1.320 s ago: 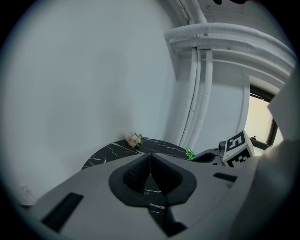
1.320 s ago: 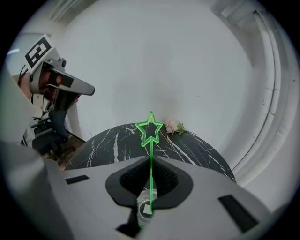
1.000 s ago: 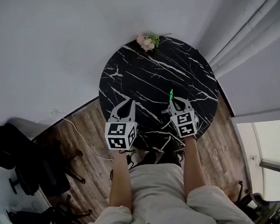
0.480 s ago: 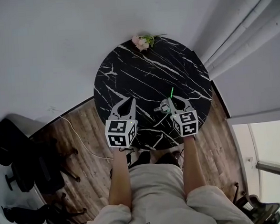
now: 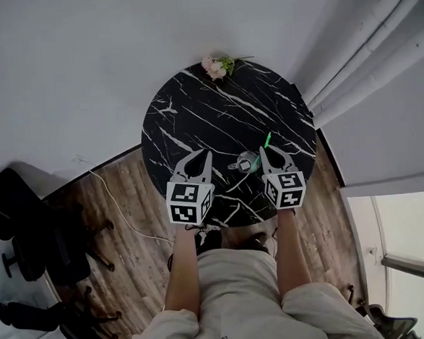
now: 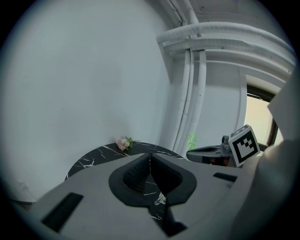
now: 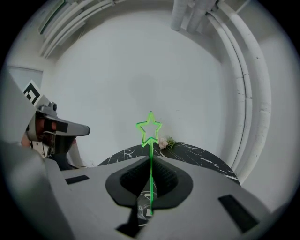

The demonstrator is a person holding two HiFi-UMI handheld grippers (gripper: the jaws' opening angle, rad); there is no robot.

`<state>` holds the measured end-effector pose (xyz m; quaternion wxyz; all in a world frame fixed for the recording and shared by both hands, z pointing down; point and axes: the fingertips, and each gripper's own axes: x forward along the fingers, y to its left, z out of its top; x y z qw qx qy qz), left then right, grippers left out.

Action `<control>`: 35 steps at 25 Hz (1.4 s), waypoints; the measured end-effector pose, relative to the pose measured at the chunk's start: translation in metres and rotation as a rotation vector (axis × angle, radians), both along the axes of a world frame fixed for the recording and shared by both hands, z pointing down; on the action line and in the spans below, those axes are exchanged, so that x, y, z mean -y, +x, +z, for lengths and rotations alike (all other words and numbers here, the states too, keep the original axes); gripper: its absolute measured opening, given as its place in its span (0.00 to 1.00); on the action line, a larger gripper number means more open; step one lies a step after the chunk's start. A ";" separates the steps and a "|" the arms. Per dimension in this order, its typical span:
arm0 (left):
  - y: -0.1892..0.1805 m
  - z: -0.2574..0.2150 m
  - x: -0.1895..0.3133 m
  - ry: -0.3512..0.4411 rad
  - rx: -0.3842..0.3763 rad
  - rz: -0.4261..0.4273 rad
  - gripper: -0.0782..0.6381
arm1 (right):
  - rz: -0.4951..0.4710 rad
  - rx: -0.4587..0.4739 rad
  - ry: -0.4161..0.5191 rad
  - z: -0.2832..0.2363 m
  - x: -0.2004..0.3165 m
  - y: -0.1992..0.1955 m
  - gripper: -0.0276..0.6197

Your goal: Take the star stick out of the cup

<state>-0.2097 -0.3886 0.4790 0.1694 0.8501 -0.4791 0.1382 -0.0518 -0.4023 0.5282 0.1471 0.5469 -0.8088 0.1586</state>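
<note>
White wall (image 5: 82, 65) and wood-plank floor (image 5: 120, 208) surround a round black marble desk with white veins (image 5: 215, 114). A small bunch of pink flowers (image 5: 215, 65) lies at the desk's 12 o'clock edge. A small clear cup (image 5: 246, 161) stands upright near 5 o'clock.

Findings:
- Right gripper (image 5: 271, 152): jaws pinching the thin green plastic star stick (image 7: 149, 127) by its shaft. The star head stands upright above the jaw tips.
- In the right gripper view the stick's lower end shows below the jaws, over the cup's mouth. Whether it has cleared the rim cannot be confirmed.
- Left gripper (image 5: 200, 159), at 7 o'clock: jaws pressed together, nothing between them, apart from the cup. Nothing restrains the cup.

Assessment: the step in hand appears to be the lift-out.

Recommendations:
- Draw the stick along its own line, straight up.
- Carry it sideways only once you see its tip above the rim.
- Keep the pinch firm, since so thin a shaft could swivel between the pads.
- Avoid rolling your wrist. A tilted stick would likely lever against the cup wall and tip or drag so light a cup.
- If the cup shifts, bring the left gripper beside it to steady it.
</note>
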 end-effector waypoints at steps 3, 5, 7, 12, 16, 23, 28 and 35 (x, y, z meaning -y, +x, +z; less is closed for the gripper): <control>0.002 -0.001 -0.002 -0.002 -0.001 -0.004 0.14 | 0.005 0.016 0.017 -0.011 0.002 0.005 0.10; 0.004 -0.001 -0.005 -0.005 0.002 -0.001 0.14 | 0.009 0.016 0.026 -0.018 0.002 0.009 0.10; 0.007 -0.001 -0.006 -0.008 0.004 0.000 0.14 | 0.016 0.025 0.039 -0.028 0.002 0.013 0.10; 0.018 -0.003 -0.005 -0.005 0.006 0.004 0.14 | 0.025 0.060 0.064 -0.045 0.004 0.023 0.10; 0.031 -0.005 -0.009 -0.002 0.006 0.012 0.14 | 0.036 0.071 0.058 -0.047 -0.002 0.037 0.10; 0.052 -0.005 -0.023 -0.002 0.018 0.016 0.14 | 0.046 0.062 0.052 -0.046 -0.018 0.064 0.10; 0.064 -0.012 -0.033 0.015 0.021 -0.001 0.14 | 0.033 0.077 0.044 -0.042 -0.031 0.077 0.10; 0.077 -0.007 -0.060 0.004 0.021 -0.038 0.14 | -0.007 0.058 0.031 -0.036 -0.056 0.088 0.10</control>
